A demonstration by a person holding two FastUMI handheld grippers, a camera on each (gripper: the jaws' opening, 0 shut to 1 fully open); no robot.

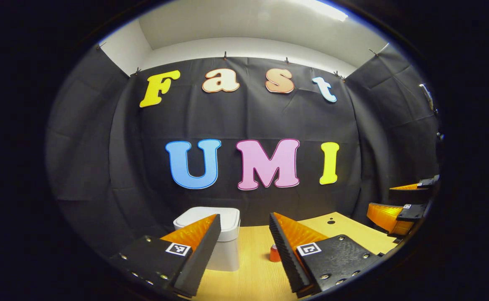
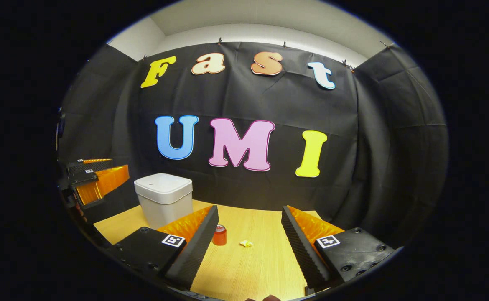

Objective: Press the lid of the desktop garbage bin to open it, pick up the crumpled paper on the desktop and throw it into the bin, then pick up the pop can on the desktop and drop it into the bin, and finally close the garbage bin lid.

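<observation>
A white desktop bin [image 1: 223, 242] [image 2: 164, 200] with its lid down stands on the wooden table, toward the back left. A small red pop can [image 2: 219, 235] [image 1: 274, 253] stands upright in front of it, partly hidden behind a finger in the left gripper view. A little crumpled paper [image 2: 246, 243] lies just right of the can. My left gripper [image 1: 244, 251] hovers open above the table, short of the bin, and appears again at the left edge of the right gripper view as the left gripper [image 2: 96, 177]. My right gripper [image 2: 248, 246] is open too, held back from can and paper, and is seen as the right gripper [image 1: 403, 205] at the right of the left gripper view.
The light wooden table [image 2: 253, 271] runs back to the black cloth wall. A small dark hole [image 1: 331, 221] marks the tabletop at the far right in the left gripper view.
</observation>
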